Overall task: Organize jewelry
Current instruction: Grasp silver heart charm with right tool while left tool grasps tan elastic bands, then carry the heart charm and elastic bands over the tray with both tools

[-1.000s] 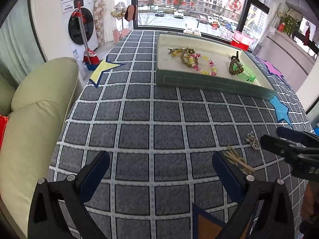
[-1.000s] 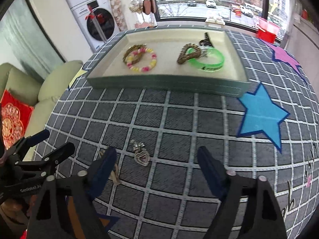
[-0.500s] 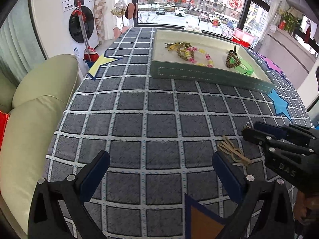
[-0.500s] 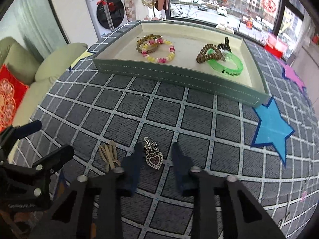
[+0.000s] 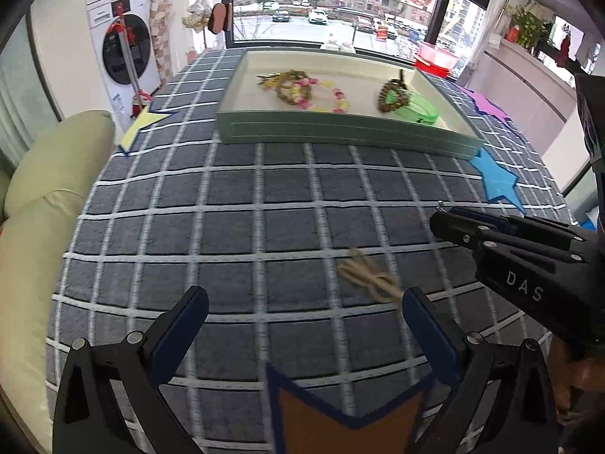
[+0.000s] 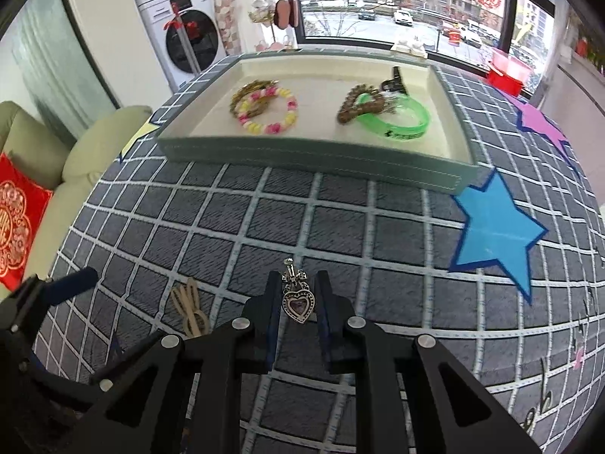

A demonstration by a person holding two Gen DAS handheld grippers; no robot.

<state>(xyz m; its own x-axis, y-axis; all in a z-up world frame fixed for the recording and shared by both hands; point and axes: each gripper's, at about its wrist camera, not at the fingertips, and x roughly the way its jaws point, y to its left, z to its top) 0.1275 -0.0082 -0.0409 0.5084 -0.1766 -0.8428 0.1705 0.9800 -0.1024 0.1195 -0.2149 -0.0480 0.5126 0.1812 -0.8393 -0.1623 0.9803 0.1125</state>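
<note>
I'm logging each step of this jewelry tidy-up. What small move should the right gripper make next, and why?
Probably lift the heart pendant straight up off the cloth. The right gripper has its fingers closed in on both sides of it, seemingly gripping it, while it appears to sit at cloth level. The tray lies farther ahead, so it needs height to pass over the wall. The left gripper is open, near the wooden charm.

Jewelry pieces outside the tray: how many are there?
2. The heart pendant sits between the right tool's fingers; the tan wooden piece lies on the cloth to its left.
</note>
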